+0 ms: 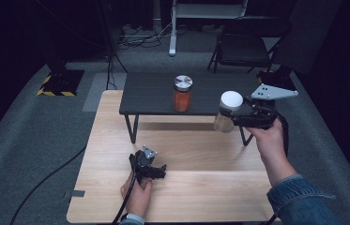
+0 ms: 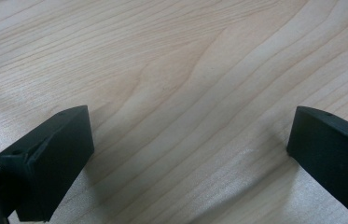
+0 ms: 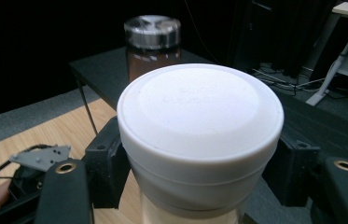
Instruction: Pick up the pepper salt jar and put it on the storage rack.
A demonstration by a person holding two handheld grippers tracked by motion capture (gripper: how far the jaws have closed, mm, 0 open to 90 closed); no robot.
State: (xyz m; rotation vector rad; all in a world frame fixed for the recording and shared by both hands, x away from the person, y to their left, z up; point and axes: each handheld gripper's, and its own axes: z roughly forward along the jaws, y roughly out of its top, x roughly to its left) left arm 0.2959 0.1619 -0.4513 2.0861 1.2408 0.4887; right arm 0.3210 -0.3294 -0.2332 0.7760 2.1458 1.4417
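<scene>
The right gripper [image 1: 232,115] was clamped on a white-lidded jar [image 1: 228,111], holding it upright in the air just off the near right edge of the dark raised shelf [image 1: 154,93]. The shelf top lay to its far left, where an orange-filled jar [image 1: 182,93] already stood. The left gripper [image 1: 156,169] rested wide open and empty on the wooden table [image 1: 116,140].

Overhead light is falling on the pale wooden tabletop [image 1: 172,187], while the room around it is sitting in near darkness. A soft shadow is lying under the dark raised table [image 1: 154,91]. The white lid [image 3: 199,121] is glowing brightly and slightly soft up close. Wood grain is showing sharply in the left gripper view.
</scene>
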